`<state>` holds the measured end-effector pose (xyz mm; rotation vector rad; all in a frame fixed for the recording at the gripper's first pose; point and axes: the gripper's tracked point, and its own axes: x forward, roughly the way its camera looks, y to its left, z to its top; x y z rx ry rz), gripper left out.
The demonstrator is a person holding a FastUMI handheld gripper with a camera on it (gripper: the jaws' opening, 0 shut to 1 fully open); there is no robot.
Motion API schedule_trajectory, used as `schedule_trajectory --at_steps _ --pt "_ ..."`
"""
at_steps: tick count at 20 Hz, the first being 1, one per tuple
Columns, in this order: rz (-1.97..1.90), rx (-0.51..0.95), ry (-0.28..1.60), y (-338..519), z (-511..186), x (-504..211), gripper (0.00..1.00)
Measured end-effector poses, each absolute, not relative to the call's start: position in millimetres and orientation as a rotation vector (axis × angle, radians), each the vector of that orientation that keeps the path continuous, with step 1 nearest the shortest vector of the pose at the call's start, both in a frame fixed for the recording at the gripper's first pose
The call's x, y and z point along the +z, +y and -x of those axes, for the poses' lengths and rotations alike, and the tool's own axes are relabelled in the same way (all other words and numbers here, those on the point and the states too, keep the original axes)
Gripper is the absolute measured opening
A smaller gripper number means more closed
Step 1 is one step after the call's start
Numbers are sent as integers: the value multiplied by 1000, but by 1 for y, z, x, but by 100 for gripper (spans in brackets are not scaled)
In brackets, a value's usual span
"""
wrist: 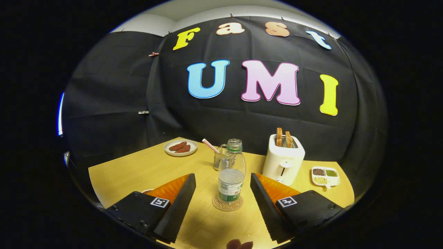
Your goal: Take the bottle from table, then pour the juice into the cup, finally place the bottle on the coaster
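A clear plastic bottle (pixel 231 173) with no cap and a green-and-white label stands upright on a round coaster (pixel 227 204) on the wooden table (pixel 138 169). It is about half full of clear liquid. Just behind it stands a glass cup (pixel 219 157) holding a red-striped straw (pixel 210 145). My gripper (pixel 223 182) is open, its two fingers spread wide on either side of the bottle and clear of it. The bottle lies between the fingertips and slightly ahead of them.
A white toaster (pixel 283 160) with two slices of toast stands right of the bottle, close to the right finger. A small divided dish (pixel 325 176) of seeds lies further right. A plate (pixel 180 147) with brown pieces sits at the back left.
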<state>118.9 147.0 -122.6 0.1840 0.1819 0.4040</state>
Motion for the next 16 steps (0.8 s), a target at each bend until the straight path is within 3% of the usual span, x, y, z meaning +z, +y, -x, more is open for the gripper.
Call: schedule_trajectory --at_steps 16 --pt "-78 234 102 38 -64 3 97"
